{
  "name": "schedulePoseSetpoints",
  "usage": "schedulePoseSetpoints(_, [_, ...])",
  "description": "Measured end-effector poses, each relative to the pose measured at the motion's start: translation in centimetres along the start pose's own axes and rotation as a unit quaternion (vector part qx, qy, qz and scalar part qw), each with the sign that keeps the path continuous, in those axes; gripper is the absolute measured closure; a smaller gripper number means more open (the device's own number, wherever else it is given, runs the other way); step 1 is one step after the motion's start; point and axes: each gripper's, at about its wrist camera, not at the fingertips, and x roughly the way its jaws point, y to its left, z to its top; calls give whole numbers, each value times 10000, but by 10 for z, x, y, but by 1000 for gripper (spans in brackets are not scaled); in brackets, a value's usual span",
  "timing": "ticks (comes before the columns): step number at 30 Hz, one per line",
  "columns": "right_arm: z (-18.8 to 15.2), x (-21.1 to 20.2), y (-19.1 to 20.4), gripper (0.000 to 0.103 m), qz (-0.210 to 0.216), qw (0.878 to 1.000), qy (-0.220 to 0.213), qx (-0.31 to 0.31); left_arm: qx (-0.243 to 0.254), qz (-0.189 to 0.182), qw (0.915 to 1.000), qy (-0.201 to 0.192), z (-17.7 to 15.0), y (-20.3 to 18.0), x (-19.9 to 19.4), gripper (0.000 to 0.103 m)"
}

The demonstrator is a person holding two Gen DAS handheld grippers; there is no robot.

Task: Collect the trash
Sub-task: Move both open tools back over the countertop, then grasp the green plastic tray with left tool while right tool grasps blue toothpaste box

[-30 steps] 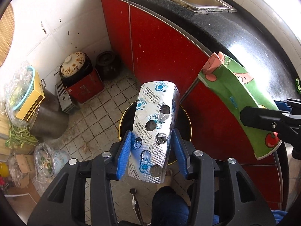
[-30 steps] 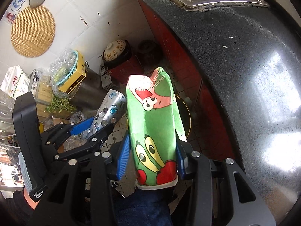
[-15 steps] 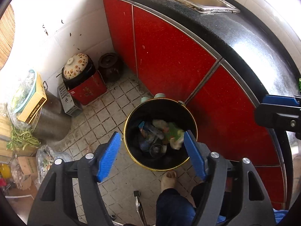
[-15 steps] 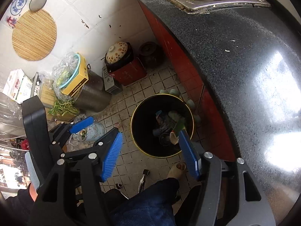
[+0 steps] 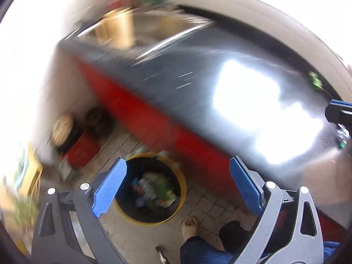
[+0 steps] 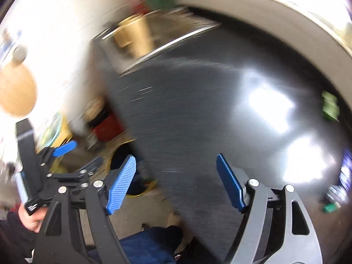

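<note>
Now both the left gripper (image 5: 176, 189) and right gripper (image 6: 176, 182) are empty, jaws opening wide, above the bin (image 5: 151, 187) on the floor, which already holds trash (image 5: 154, 189), while green scraps (image 6: 329, 105) on the counter (image 6: 198, 110) seem left to collect

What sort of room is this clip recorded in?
Most likely a home kitchen. A dark stone counter runs over red cabinet fronts, with a metal sink set into it, and a yellow-rimmed bin of rubbish stands on the tiled floor.
</note>
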Motion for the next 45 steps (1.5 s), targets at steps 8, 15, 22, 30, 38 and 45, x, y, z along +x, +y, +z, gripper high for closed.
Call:
schedulePoseSetpoints(8, [-47,-88,-171,29,-1135,9765,-634,1718,1414,-1045,9841,-252,61,-170,-2,11])
schedulePoseSetpoints(15, [-103,-134,-262,29,-1657,9438,-778,2750,2184,-1526,9636,-231,71,-294,-3,11])
schedulePoseSetpoints(22, [-113,-123,-297,29,-1627,9358,-691,3051,2584,-1614,9524,-117,83,-353,13,11])
schedulePoseSetpoints(30, [-92,-86,-327,29,-1628,9384,-373,3025,2500,-1467,9568,224,116,-392,66,11])
schedulePoseSetpoints(38, [-71,-19,-373,29,-1627,9336,194,3187,2383,-1140,9635,423,162,-446,145,11])
schedulePoseSetpoints(45, [-60,17,-395,29,-1818,9332,469,3063,2263,-1012,9674,519,188,-475,194,11])
